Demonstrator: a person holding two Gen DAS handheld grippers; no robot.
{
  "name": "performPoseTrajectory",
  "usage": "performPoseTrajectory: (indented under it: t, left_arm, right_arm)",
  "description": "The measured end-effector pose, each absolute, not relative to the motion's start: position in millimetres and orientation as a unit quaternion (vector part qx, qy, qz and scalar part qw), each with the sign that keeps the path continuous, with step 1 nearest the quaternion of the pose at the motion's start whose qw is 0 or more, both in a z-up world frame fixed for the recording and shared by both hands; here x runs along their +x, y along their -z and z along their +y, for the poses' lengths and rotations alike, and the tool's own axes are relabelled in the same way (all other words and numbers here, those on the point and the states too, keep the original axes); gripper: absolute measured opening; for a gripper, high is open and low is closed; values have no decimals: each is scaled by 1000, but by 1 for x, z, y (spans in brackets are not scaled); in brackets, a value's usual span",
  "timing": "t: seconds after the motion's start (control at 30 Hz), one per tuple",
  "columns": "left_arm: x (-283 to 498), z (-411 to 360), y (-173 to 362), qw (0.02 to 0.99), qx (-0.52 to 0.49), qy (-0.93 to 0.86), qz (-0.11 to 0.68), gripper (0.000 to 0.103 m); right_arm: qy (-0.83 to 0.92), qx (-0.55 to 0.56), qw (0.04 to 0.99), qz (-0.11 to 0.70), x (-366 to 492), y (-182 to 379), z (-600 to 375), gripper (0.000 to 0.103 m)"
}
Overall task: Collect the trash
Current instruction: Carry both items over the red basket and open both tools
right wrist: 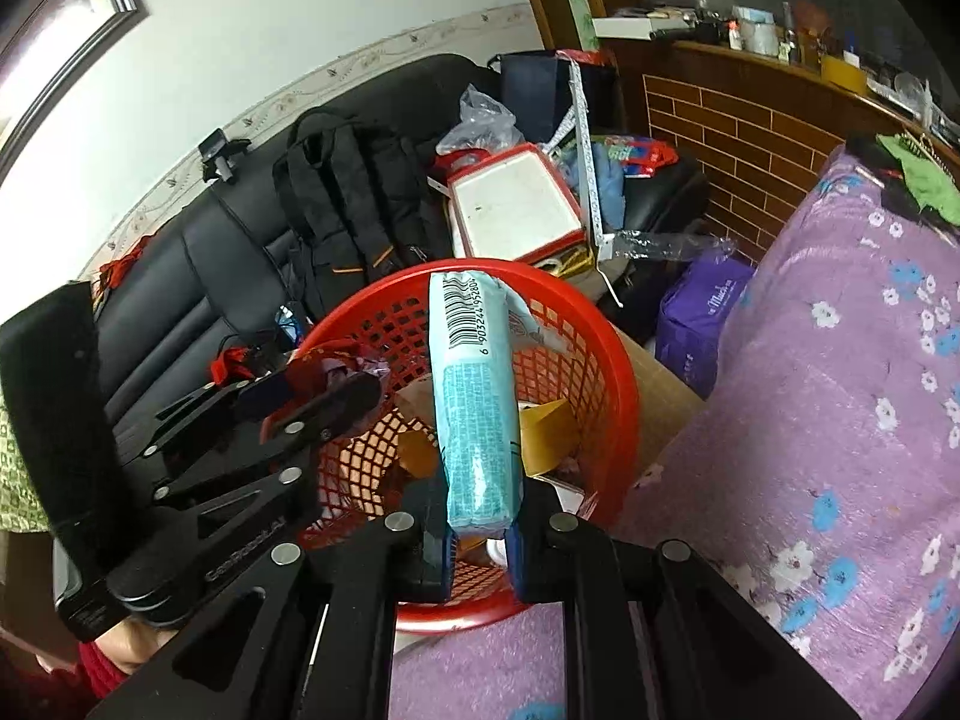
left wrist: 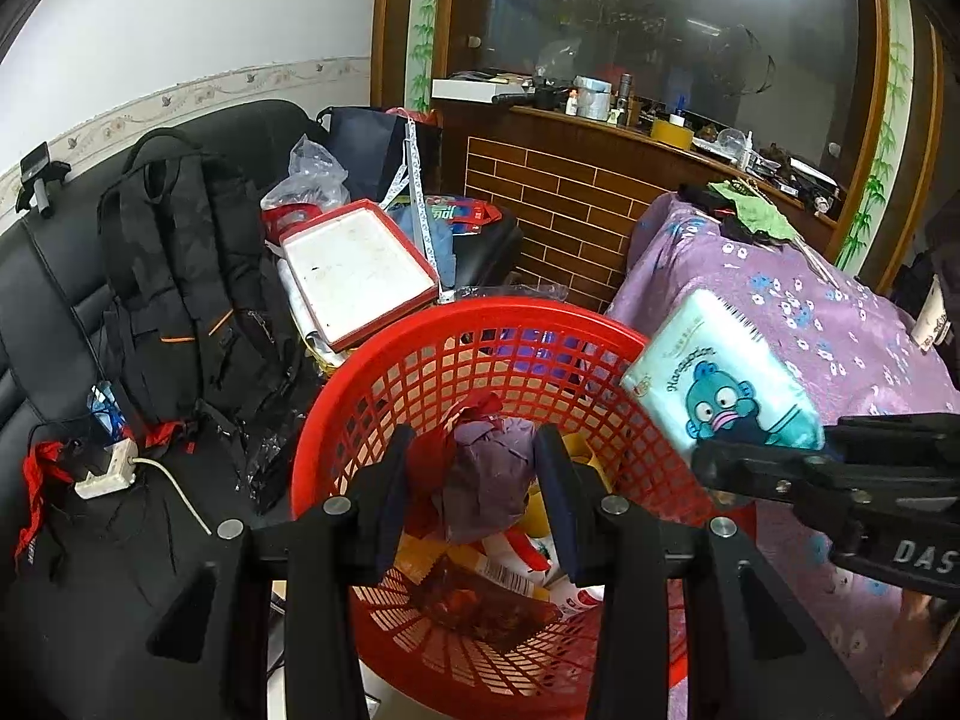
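The right gripper [right wrist: 480, 531] clamps a pale blue tissue pack [right wrist: 474, 396] whose barcode end sticks out past the fingers, over the red basket [right wrist: 606, 360]; a cartoon fish and "Hangyodon" show on its face. The left gripper [left wrist: 474, 462] pinches a crumpled purple wad [left wrist: 486, 480] above the basket's litter.
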State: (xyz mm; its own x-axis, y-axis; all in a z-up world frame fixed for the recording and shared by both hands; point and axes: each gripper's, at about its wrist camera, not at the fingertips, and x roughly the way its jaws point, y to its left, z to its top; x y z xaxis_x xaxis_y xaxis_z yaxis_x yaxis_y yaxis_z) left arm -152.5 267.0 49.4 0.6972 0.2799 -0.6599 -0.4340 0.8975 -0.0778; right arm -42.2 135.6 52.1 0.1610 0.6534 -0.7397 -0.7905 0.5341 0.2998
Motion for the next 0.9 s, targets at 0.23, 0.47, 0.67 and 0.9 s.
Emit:
performPoseTrajectory:
  t: [0.23, 0.47, 0.67, 0.9]
  left_arm:
    - [-151, 269, -48, 914, -115, -195, 336, 39]
    - [-150, 270, -48, 914, -117, -193, 337, 43]
    - [-150, 268, -49, 915, -114, -199, 333, 56]
    - [-153, 265, -51, 916, -111, -203, 328, 64]
  right_arm:
    - [-473, -71, 754, 451, -32, -42, 142, 16]
    - [-473, -69, 755, 449, -30, -42, 145, 16]
    - [-474, -61, 757, 445, -29, -45, 142, 23]
    - [-473, -52, 766, 433, -31, -55, 131, 35]
